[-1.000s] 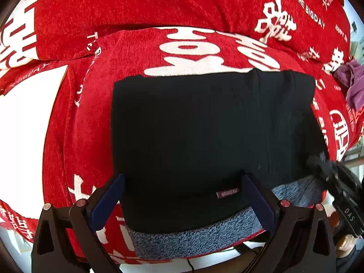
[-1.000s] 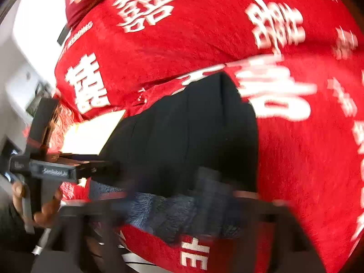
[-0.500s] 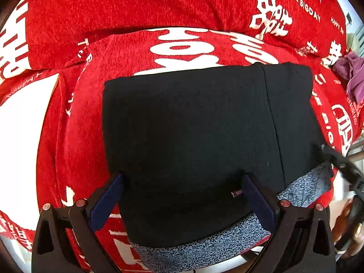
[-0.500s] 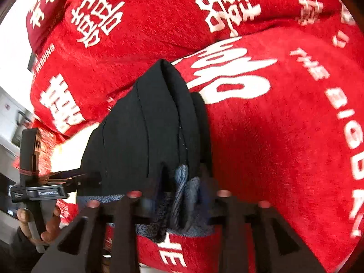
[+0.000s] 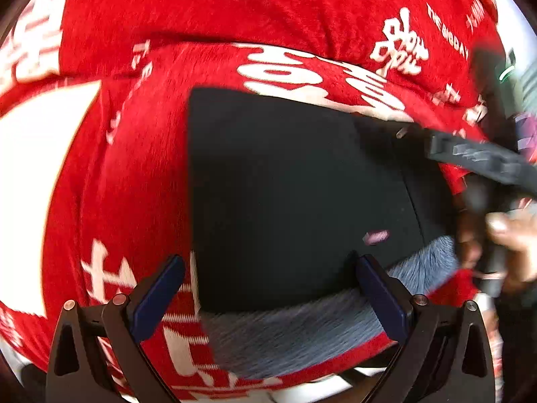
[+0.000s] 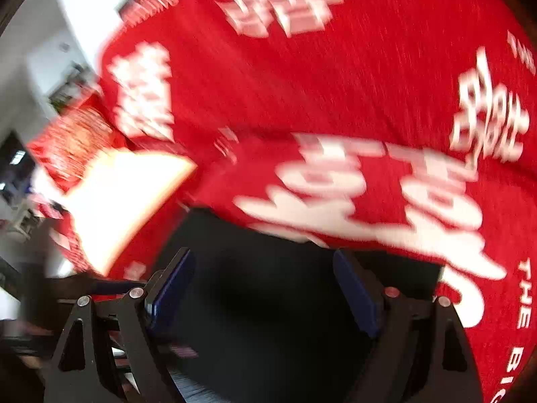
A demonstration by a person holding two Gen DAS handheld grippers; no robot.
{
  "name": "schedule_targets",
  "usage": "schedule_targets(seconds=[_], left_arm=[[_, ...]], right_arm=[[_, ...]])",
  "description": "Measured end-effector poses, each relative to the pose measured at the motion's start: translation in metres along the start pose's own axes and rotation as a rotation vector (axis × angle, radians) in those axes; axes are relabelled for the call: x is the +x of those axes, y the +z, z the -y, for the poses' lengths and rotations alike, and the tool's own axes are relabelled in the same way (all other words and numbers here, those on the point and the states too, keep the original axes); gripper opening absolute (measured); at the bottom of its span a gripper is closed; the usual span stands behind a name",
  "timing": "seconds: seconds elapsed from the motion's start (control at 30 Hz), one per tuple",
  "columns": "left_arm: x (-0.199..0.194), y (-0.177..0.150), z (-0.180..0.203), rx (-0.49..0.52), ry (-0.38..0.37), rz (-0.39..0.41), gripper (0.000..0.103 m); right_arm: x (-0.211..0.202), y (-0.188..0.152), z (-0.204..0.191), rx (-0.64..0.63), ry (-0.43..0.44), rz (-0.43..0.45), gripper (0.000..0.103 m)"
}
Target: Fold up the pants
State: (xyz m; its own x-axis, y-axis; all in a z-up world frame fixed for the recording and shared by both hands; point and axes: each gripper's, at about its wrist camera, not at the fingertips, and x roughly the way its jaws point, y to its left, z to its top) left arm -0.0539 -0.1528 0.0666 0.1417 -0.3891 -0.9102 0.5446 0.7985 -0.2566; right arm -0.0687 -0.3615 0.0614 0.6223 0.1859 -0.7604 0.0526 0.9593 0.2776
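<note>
The black pants (image 5: 285, 194) lie folded in a flat rectangle on the red cloth, with their grey waistband (image 5: 288, 329) along the near edge and a small label (image 5: 376, 236) near it. My left gripper (image 5: 268, 288) is open and empty just above the near edge of the pants. My right gripper (image 6: 265, 285) is open and empty over the pants (image 6: 268, 295); from the left wrist view it reaches in from the right (image 5: 470, 154), held by a hand (image 5: 510, 231).
A red cloth with white lettering (image 5: 235, 27) covers the whole surface and bulges up behind the pants. A bright white patch (image 5: 30, 184) lies at the left. Purple fabric (image 5: 525, 134) shows at the far right edge.
My right gripper has let go of the bunched waistband end and opened, moving over the flat pants. The pants now lie flat. The left gripper has shifted slightly left.
</note>
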Motion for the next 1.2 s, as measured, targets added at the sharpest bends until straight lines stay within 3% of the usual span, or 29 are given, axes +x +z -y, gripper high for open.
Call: schedule_targets(seconds=[0.07,0.13,0.33,0.47,0.53,0.6,0.67,0.8,0.87,0.9,1.0,1.07,1.13,1.2], left_arm=[[-0.003,-0.001,-0.014,-0.054,-0.012,-0.014,0.102],[-0.007,0.002,-0.022,-0.077,-0.016,-0.015,0.102],[-0.031,0.01,-0.021,-0.084,0.014,0.065,0.102],[-0.003,-0.001,-0.006,0.024,0.2,0.006,0.102],[-0.001,-0.005,-0.009,0.001,0.184,0.02,0.103],[-0.007,-0.004,-0.013,-0.029,0.149,-0.001,0.103],[-0.016,-0.006,-0.015,-0.023,0.145,0.014,0.103],[-0.012,-0.011,-0.018,-0.009,0.176,-0.014,0.103],[-0.013,-0.012,-0.019,-0.026,0.169,-0.013,0.103],[-0.016,-0.011,-0.018,-0.026,0.174,-0.01,0.103],[-0.028,-0.01,-0.009,0.008,0.199,0.018,0.103],[-0.037,-0.009,0.0,0.032,0.201,0.044,0.103],[-0.043,-0.008,0.008,0.059,0.2,0.066,0.103],[-0.047,-0.008,0.016,0.087,0.204,0.083,0.103]], right_arm=[[0.025,-0.012,0.027,0.098,0.014,-0.062,0.087],[0.016,-0.014,0.032,0.125,0.052,-0.011,0.087],[-0.035,-0.033,-0.004,0.068,-0.118,0.035,0.087],[-0.061,-0.086,-0.03,0.015,-0.166,0.059,0.089],[-0.051,-0.111,-0.033,0.001,-0.212,-0.004,0.089],[-0.05,-0.129,-0.042,-0.075,-0.292,0.033,0.089],[-0.051,-0.127,-0.049,-0.108,-0.352,0.0,0.09],[-0.068,-0.128,-0.038,-0.012,-0.265,0.051,0.091],[-0.052,-0.133,-0.02,0.072,-0.252,-0.034,0.103],[-0.045,-0.136,-0.008,0.137,-0.234,-0.08,0.103],[-0.067,-0.138,0.0,0.224,-0.222,-0.021,0.103],[-0.09,-0.134,-0.007,0.211,-0.248,0.045,0.103],[-0.118,-0.127,-0.025,0.15,-0.33,0.132,0.103],[-0.153,-0.12,-0.048,0.081,-0.438,0.274,0.103]])
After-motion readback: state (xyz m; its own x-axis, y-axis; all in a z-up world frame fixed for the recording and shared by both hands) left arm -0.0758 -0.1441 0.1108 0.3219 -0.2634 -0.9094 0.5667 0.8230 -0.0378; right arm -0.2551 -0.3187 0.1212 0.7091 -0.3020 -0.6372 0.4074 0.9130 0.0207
